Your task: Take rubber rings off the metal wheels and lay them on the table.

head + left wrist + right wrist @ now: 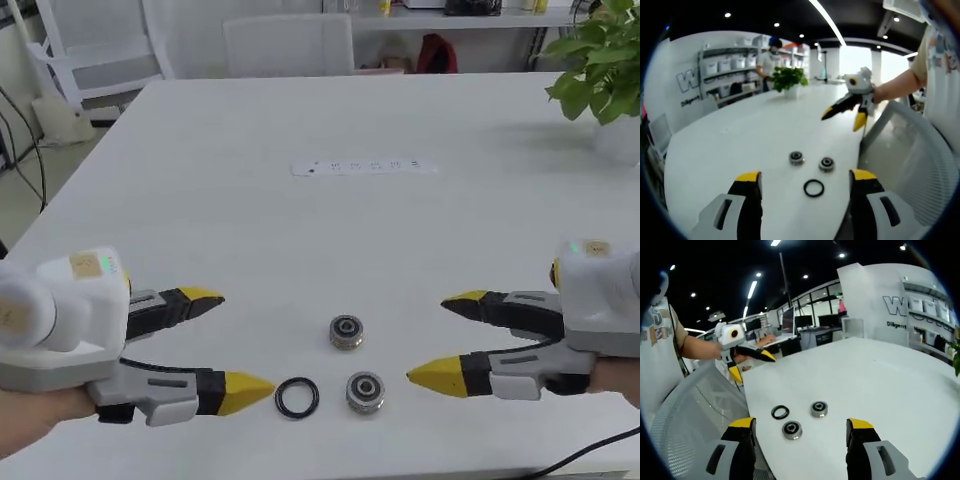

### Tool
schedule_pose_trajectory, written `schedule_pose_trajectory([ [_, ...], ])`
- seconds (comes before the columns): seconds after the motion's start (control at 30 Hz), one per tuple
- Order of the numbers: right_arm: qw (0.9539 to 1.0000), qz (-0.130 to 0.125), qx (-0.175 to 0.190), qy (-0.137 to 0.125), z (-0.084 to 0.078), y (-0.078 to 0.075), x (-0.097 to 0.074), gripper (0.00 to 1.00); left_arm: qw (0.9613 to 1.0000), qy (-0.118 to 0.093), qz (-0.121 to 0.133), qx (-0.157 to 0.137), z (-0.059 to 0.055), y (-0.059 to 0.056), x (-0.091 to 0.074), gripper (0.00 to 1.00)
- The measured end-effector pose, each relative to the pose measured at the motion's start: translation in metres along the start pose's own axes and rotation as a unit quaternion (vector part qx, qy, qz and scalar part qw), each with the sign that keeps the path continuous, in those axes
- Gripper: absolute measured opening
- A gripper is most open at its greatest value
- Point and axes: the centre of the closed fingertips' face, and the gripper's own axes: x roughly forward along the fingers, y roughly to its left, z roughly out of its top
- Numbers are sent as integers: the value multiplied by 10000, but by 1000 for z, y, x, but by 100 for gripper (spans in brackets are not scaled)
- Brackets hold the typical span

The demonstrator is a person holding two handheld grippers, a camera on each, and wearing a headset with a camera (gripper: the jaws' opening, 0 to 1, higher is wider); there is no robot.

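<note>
Two small metal wheels sit near the table's front edge: one (346, 331) farther back, one (365, 391) nearer me. A loose black rubber ring (296, 397) lies flat just left of the near wheel. My left gripper (235, 346) is open at the left, its yellow tips a short way from the ring. At the right my right gripper (442, 338) is open too, tips pointing at the wheels. In the left gripper view the ring (813, 188) and both wheels (796, 158) (827, 163) lie ahead. The right gripper view has the ring (780, 412) and wheels (792, 429) (819, 408).
A white power strip (364, 167) lies mid-table. A potted green plant (601, 70) stands at the far right corner. White chairs (288, 44) stand behind the table's far edge. A black cable (590, 453) runs off the front right edge.
</note>
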Motion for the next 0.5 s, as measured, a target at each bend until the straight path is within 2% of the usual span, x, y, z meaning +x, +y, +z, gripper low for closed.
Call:
schedule_pose_trajectory([
  [0.27,9998,-115,-85,138,-15,0,-3,78,10000,8,43,1,-4,-6,-2,74],
  [0.37,9997,-156,-82,157,-17,3,-4,80,9998,118,61,119,-8,-9,-3,75],
  [0.5,9996,-232,-41,166,-20,5,-5,83,9998,144,86,70,-11,-11,-5,77],
])
